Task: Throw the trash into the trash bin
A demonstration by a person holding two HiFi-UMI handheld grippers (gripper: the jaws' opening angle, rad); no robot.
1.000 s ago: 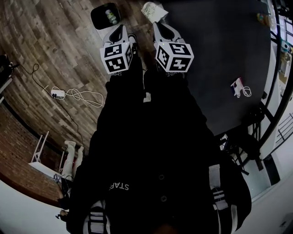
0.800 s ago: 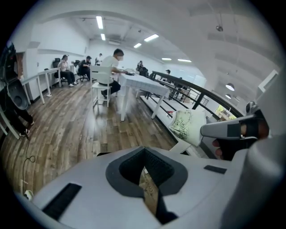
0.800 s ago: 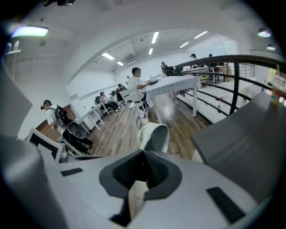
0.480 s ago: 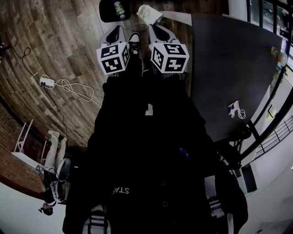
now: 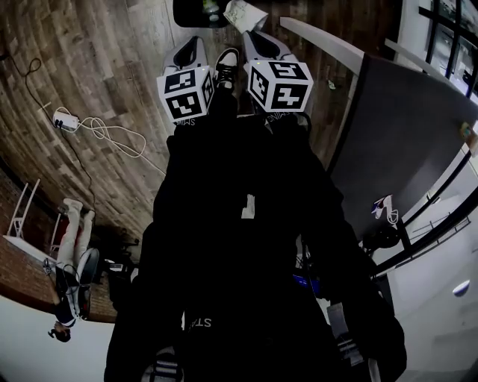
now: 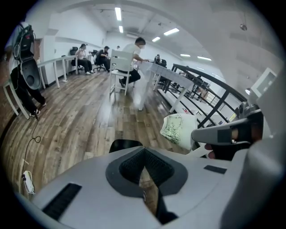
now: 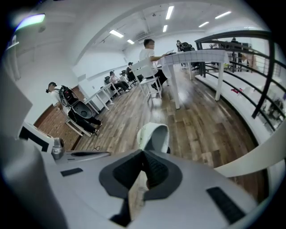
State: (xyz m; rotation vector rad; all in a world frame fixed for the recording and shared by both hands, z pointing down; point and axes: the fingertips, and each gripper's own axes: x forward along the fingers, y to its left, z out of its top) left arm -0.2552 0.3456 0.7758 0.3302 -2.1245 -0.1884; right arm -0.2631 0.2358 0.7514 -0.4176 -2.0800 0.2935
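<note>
A black trash bin [image 5: 196, 10] stands on the wood floor, cut by the top edge of the head view. My left gripper [image 5: 194, 43] points down toward it, shut and with nothing in it; in the left gripper view its jaws [image 6: 143, 150] meet just in front of the bin [image 6: 123, 144]. My right gripper [image 5: 251, 35] is shut on a crumpled white paper with green print [image 5: 240, 13], which hangs beside the bin's right rim. The paper [image 7: 154, 136] sticks out past the right gripper's [image 7: 144, 152] closed tips. From the left gripper view the paper [image 6: 178, 129] shows at the right.
A dark grey table [image 5: 403, 127] fills the right side, with a white table edge [image 5: 321, 37] nearer the grippers. A power strip with a coiled cable [image 5: 67, 121] lies on the floor at left. The person's shoe [image 5: 226, 63] shows between the grippers. People sit at far desks [image 6: 129, 58].
The bin and the paper have slid up to the top edge of the head view and the dark table has swung right. Both grippers stay shut, the right one still on the paper.
</note>
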